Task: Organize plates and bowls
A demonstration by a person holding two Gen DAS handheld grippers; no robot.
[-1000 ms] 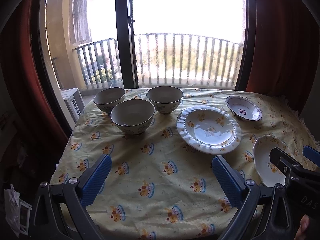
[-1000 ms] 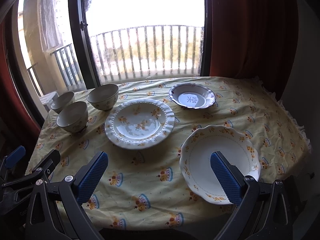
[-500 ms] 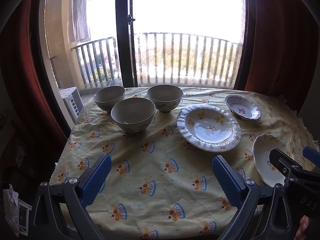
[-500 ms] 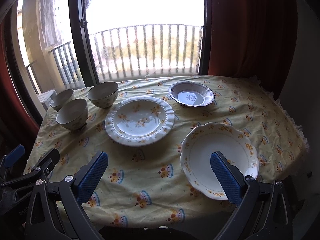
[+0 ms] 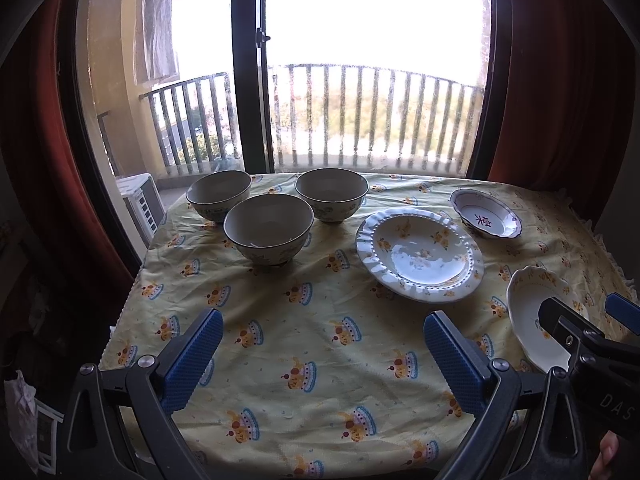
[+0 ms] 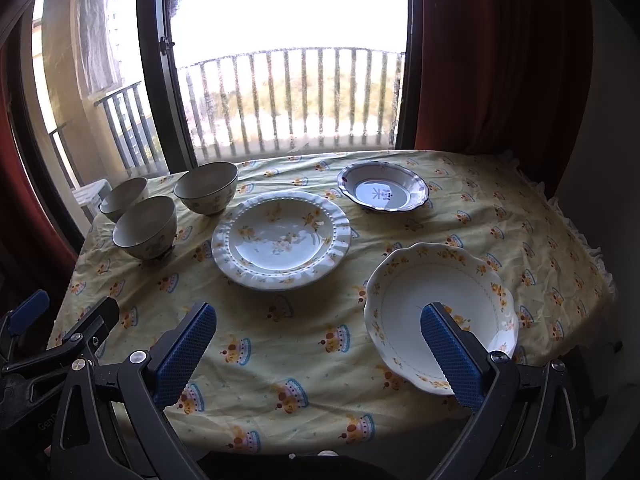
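Note:
Three grey bowls stand at the table's far left: one nearest me [image 5: 269,227] [image 6: 145,225], one at the back left [image 5: 219,194] [image 6: 124,197], one to the right [image 5: 331,195] [image 6: 206,186]. A large beaded floral plate [image 5: 420,254] [image 6: 281,238] lies mid-table. Behind it sits a small blue-rimmed dish [image 5: 485,213] [image 6: 383,191]. A scalloped white dish [image 6: 440,314] [image 5: 536,316] lies near the front right. My left gripper [image 5: 324,354] hangs open over bare cloth at the front. My right gripper [image 6: 319,348] is open, its right finger over the scalloped dish's near rim.
A yellow cloth with crown prints [image 5: 312,320] covers the table. A window with a dark frame [image 5: 248,64] and balcony railing is behind it, with red curtains [image 6: 500,52] at the sides. An air-conditioner unit [image 5: 140,204] stands beyond the left edge.
Both views have pulled back and up slightly, so the table sits a little lower and farther in frame. No dish has moved and both grippers stay open.

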